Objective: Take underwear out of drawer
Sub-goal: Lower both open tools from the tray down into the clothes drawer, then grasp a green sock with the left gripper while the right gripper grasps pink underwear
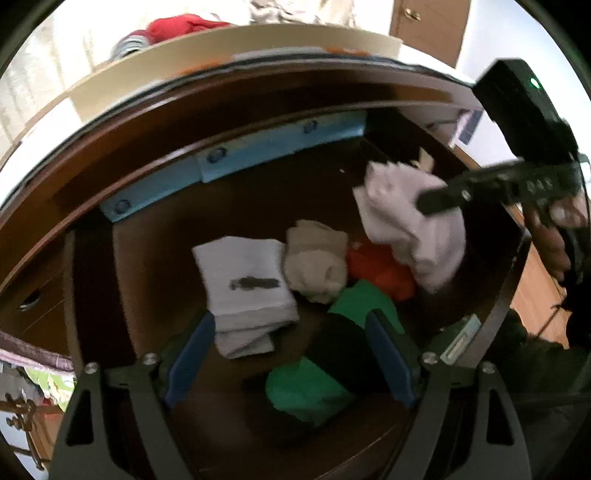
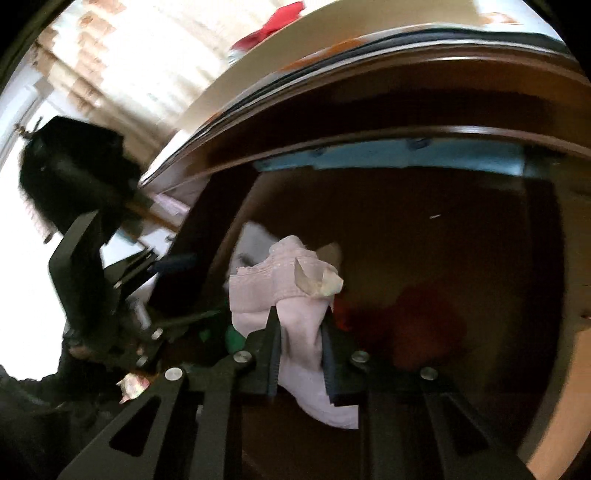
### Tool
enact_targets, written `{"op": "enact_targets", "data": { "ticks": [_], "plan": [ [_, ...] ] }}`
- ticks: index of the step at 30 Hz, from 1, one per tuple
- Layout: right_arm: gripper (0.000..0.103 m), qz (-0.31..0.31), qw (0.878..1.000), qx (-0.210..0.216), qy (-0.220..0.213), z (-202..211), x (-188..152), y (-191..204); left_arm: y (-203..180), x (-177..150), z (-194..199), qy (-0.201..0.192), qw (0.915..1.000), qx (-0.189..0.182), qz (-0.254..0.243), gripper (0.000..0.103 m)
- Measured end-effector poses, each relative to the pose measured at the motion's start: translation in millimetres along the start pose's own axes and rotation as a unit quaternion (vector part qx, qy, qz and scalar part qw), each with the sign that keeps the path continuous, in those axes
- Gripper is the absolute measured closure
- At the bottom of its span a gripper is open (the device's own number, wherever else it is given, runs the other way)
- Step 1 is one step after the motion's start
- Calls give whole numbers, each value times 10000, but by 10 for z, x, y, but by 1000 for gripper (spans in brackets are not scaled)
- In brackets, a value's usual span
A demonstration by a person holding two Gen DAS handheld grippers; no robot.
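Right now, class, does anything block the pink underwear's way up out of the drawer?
Nothing visible does. The right tongs are shut on the pink underwear, already raised above the other clothes. The drawer is open above, and the left tongs hang open, well aside.

door: brown wooden door (image 1: 428,22) | wall: white (image 1: 491,33) | floor: wood (image 1: 535,295) | light: bright daylight

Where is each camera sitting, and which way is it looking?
Left wrist: sits on the open left gripper, looks down into the drawer; shows its own fingers and the right gripper.
Right wrist: sits on the right gripper, shut on the pale pink underwear.
Both show the underwear and drawer.
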State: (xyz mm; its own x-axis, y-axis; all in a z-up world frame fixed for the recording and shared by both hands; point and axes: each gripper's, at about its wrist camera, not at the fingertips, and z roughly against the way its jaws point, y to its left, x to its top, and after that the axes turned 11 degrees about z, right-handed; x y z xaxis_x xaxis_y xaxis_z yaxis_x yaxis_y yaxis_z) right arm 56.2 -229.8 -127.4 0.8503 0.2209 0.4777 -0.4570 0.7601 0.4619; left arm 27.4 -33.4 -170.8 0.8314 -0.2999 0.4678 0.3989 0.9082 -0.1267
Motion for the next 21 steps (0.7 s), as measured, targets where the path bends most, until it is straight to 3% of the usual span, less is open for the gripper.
{"op": "enact_targets", "data": {
  "ticks": [5,7,12,16,21],
  "plan": [
    [82,-85,9997,-217,-12,-9,7,-97,-29,63,-161,519,9980,-353,-125,18],
    [82,-85,9997,-210,-44,-4,12,-92,-15,88,-225,899,9935,-685,-112,19],
    [82,-69,9997,-224,-47,-4,9,-89,10,182,-301,1496,9842,-944,-42,20],
    [82,-82,9998,-203,-18,-1,-4,-100,-2,218,-407,2056,9706,-1242,123,22],
    [82,-108,9998,-150,23,-9,-2,-112,68,215,-608,2621,9509,-1557,535,32]
  ]
}}
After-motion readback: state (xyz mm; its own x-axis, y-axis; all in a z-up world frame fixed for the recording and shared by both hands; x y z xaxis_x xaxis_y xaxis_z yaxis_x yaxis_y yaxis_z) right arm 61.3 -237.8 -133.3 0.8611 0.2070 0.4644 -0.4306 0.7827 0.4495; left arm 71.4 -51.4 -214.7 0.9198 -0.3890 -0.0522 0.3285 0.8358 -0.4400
